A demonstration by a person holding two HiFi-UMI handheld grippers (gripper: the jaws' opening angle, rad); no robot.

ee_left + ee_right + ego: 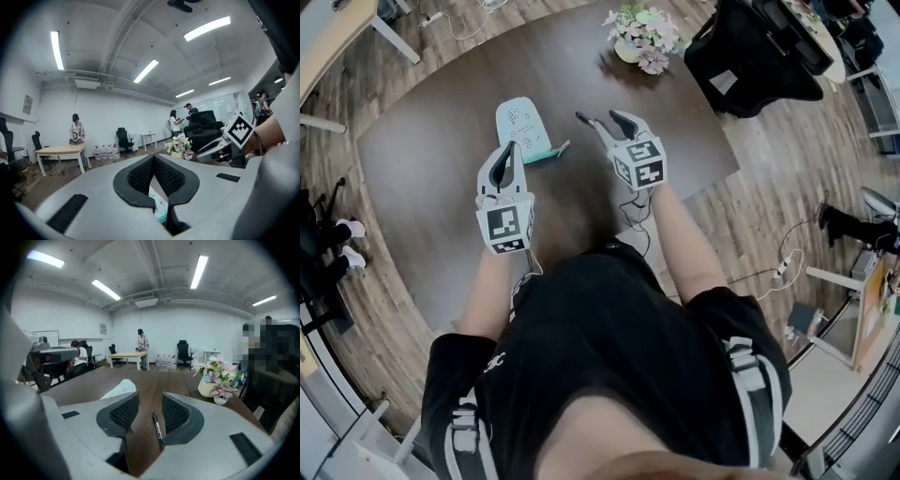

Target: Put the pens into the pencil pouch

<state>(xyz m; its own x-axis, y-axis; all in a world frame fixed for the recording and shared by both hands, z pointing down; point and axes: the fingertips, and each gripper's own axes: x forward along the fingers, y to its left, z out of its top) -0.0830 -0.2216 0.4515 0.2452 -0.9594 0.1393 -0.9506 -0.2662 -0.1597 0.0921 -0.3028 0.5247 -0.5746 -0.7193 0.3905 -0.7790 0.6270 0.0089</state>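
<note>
Brown table (422,169); left claw (508,148) tight on pouch (521,120), right claw (596,116) open around pen (157,427).

Head view: above the person, facing steeply down on the desk (422,159), near.
Left gripper view: low behind its own jaws, facing about level across the room.
Right gripper view: close behind its jaws, tipped slightly down along the desk.
Shared by all three: flower pot (642,39), pencil pouch (520,127), desk top.
</note>
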